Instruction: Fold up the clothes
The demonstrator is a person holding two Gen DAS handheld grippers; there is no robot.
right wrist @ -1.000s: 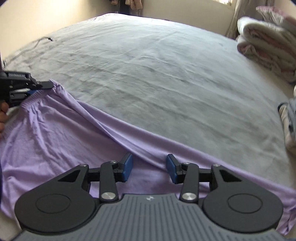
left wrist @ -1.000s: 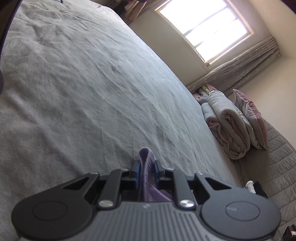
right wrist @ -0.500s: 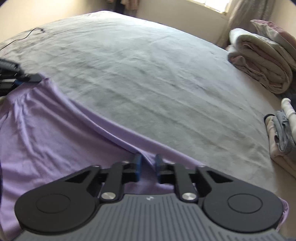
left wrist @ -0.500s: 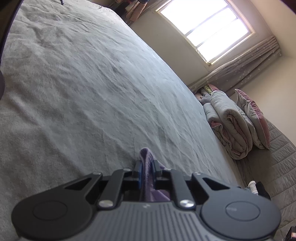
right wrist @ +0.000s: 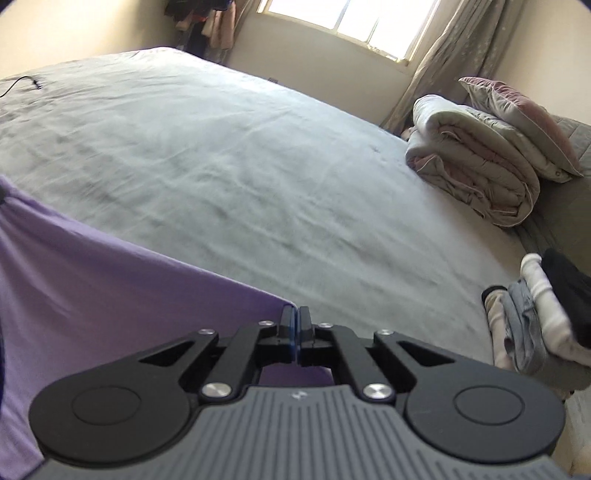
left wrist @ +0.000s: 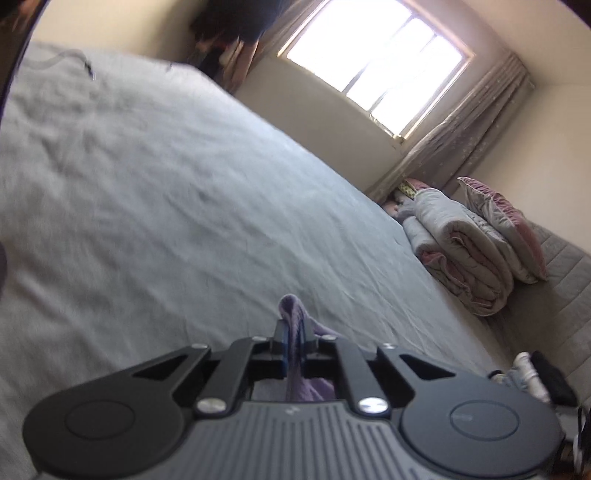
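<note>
Clothes pile (right wrist: 546, 317) beside purple garment (right wrist: 110, 295)

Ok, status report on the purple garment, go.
Left tool shut on garment edge. Right tool shut on its other end. Garment stretched between them over bed. Bed ahead clear; folded pile off right.

Both wrist views: low, close over the bed (left wrist: 155, 206), facing the window (right wrist: 354, 22); shared: rolled quilt (left wrist: 461, 251).

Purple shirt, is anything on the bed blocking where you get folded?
Nothing visible does. Both claws, left and right, grip the purple shirt. The grey bed ahead is bare; the folded quilt and clothes pile sit off at its right edge.
</note>
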